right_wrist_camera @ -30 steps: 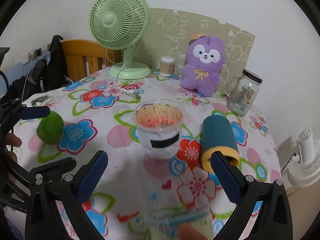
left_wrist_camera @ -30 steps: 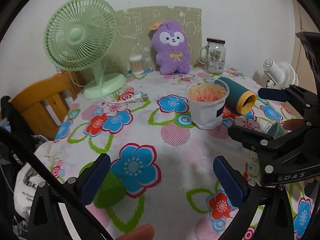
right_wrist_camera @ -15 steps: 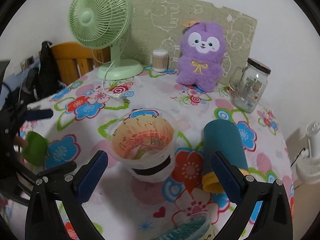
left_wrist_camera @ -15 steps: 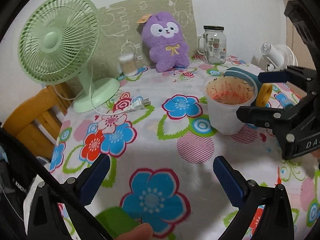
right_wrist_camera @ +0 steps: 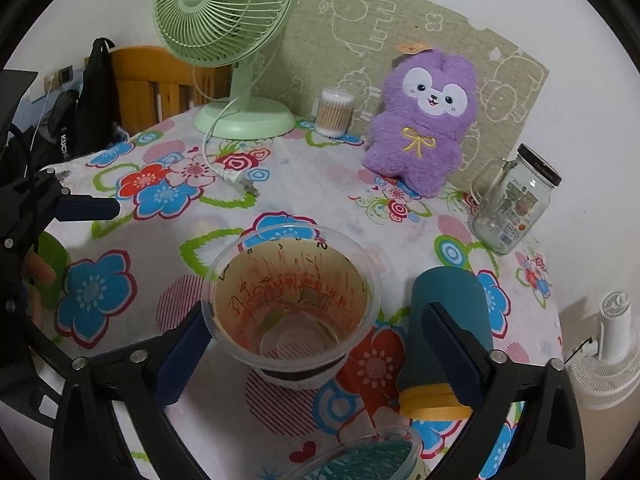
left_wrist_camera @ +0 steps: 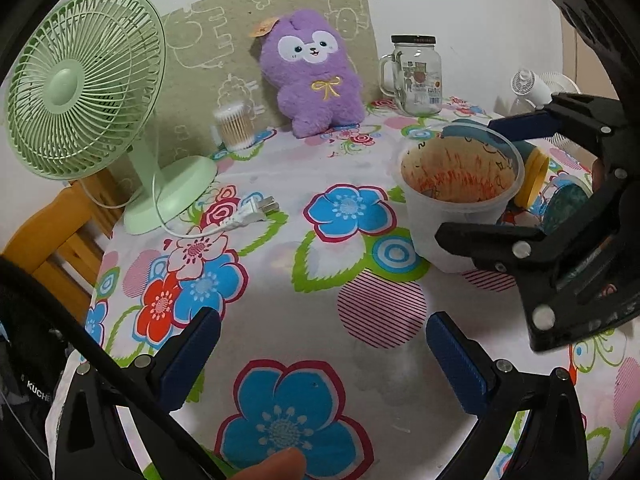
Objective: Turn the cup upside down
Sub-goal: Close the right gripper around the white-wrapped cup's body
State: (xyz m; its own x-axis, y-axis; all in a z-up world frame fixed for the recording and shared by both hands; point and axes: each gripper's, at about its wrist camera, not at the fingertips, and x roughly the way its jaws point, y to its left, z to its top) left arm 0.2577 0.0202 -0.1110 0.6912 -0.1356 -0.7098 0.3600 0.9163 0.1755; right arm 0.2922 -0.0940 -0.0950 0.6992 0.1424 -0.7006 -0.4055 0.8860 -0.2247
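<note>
Cup upright between the right gripper's wide fingers

Cup (right_wrist_camera: pixel 290 306) stands upright on the flowered tablecloth (right_wrist_camera: pixel 304 184), its mouth facing up, with orange-red marks on its inside wall. The right gripper (right_wrist_camera: pixel 316 356) is spread wide around it: the left blue pad (right_wrist_camera: pixel 182 360) is just beside the cup wall, the right pad is well apart from it, in front of a teal cylinder with a yellow end (right_wrist_camera: pixel 448 320) that lies on its side. I cannot tell if the left pad touches the cup. The left gripper (left_wrist_camera: pixel 320 364) hovers over bare cloth, its fingers wide open and holding nothing. In the left wrist view the cup (left_wrist_camera: pixel 456 200) is ahead and to the right, between the two arms of the right gripper (left_wrist_camera: pixel 536 184). At the back stand a green fan (right_wrist_camera: pixel 228 20), a purple plush toy (right_wrist_camera: pixel 424 120) and a glass jar (right_wrist_camera: pixel 512 204).
</note>
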